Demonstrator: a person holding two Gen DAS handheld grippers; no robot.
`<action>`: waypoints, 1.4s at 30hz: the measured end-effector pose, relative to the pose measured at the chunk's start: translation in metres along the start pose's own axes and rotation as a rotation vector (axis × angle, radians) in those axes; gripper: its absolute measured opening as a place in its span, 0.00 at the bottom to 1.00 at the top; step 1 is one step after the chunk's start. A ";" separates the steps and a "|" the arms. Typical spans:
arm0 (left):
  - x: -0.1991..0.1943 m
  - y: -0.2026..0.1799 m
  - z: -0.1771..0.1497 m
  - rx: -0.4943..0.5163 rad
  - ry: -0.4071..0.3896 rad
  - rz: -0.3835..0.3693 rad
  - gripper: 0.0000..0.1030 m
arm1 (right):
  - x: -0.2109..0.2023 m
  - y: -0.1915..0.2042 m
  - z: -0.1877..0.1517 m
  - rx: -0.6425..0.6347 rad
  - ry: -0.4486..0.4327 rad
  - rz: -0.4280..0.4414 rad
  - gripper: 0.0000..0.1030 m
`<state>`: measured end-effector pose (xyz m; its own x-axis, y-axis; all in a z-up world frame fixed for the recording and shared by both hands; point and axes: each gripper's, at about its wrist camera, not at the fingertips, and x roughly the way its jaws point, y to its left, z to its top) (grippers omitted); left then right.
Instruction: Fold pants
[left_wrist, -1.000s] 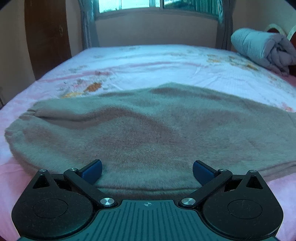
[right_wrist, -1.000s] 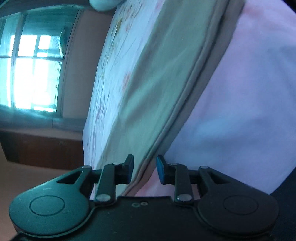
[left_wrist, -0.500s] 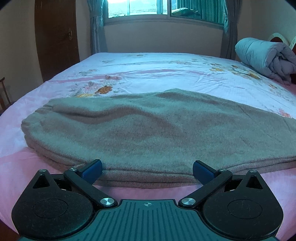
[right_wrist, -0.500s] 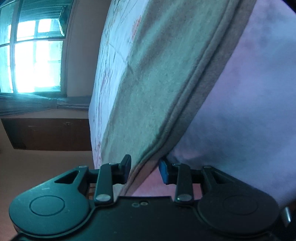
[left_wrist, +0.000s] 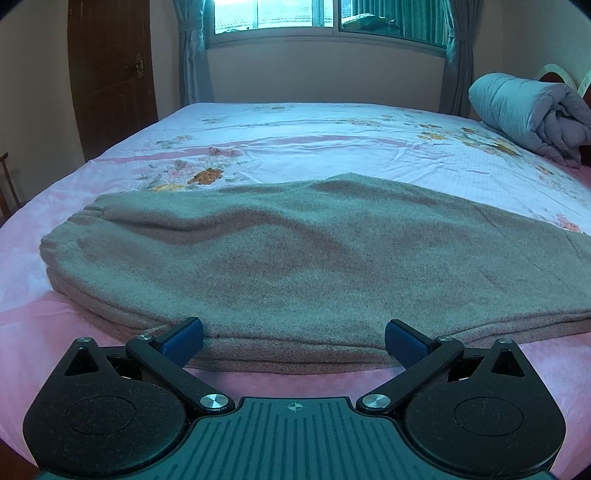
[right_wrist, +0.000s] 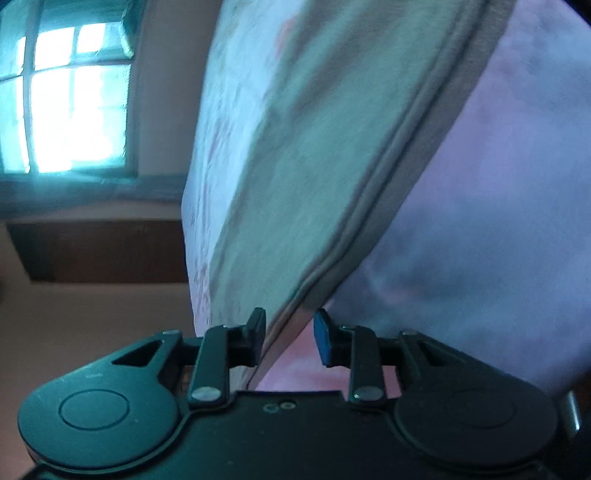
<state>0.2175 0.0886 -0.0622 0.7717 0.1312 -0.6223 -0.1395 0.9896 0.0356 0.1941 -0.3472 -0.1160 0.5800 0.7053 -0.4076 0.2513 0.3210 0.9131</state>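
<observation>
Two layers of pants (left_wrist: 295, 266) lay ahead of wide-apart left gripper (left_wrist: 293, 345), rt gripper (right_wrist: 289, 338) part-open astride hem, unclamped; risked pinching one layer only, skewing fold.

In my left view the pants (left_wrist: 295, 258) run out past the right edge, so I cannot see that end. The quilt (left_wrist: 528, 110) at the bed's far right corner is cut off too. My right view is blurred: the pants (right_wrist: 314, 147) leave the top edge, and whether the right gripper (right_wrist: 289, 334) touches the hem I cannot tell.
</observation>
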 end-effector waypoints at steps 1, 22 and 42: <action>0.000 0.000 0.000 -0.001 0.000 0.001 1.00 | 0.001 0.004 -0.002 -0.007 0.004 0.018 0.20; -0.001 0.001 -0.001 -0.011 0.009 0.003 1.00 | 0.027 0.019 -0.004 -0.086 -0.047 -0.019 0.00; 0.018 -0.071 0.022 0.035 0.060 -0.148 1.00 | -0.076 -0.008 0.031 0.010 -0.325 -0.026 0.16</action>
<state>0.2549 0.0215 -0.0581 0.7438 -0.0192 -0.6681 -0.0045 0.9994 -0.0338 0.1724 -0.4228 -0.0924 0.7900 0.4572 -0.4084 0.2762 0.3293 0.9029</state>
